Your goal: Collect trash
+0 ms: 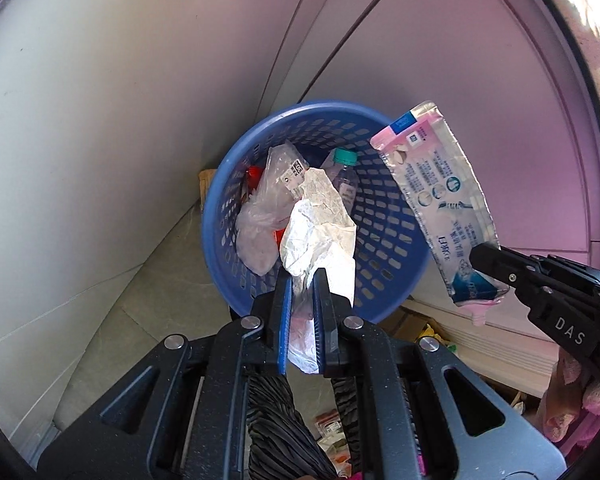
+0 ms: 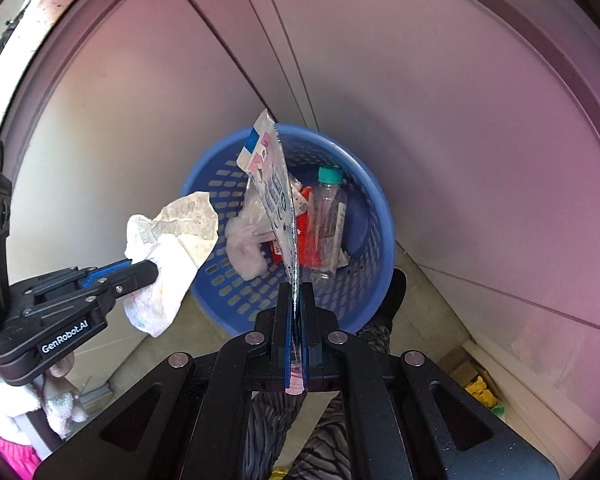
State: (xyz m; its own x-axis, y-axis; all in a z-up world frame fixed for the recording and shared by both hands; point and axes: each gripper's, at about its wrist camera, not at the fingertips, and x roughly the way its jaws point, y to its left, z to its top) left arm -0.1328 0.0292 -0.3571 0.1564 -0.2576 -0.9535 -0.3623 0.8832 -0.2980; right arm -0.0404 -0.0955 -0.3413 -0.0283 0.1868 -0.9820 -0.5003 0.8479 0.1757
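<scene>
A blue slotted waste basket (image 1: 384, 240) (image 2: 364, 280) stands on the floor in a corner of white panels. Inside lie a clear bottle with a teal cap (image 1: 342, 168) (image 2: 330, 216), a crumpled clear bag (image 1: 268, 196) (image 2: 244, 236) and red wrappers (image 2: 308, 236). My left gripper (image 1: 303, 276) (image 2: 150, 272) is shut on a crumpled white paper tissue (image 1: 320, 232) (image 2: 172, 248), held over the basket's near side. My right gripper (image 2: 296, 288) (image 1: 478, 254) is shut on a flat pink and white toothpaste pouch (image 1: 436, 196) (image 2: 274, 184), above the basket's right rim.
Pale floor tiles (image 1: 100, 344) run left of the basket. Cardboard and yellow scraps (image 2: 480, 388) lie by the right wall. A striped trouser leg (image 1: 276, 420) and a dark shoe (image 2: 394, 292) are close to the basket. A pink sleeve (image 2: 4, 456) shows at the lower left.
</scene>
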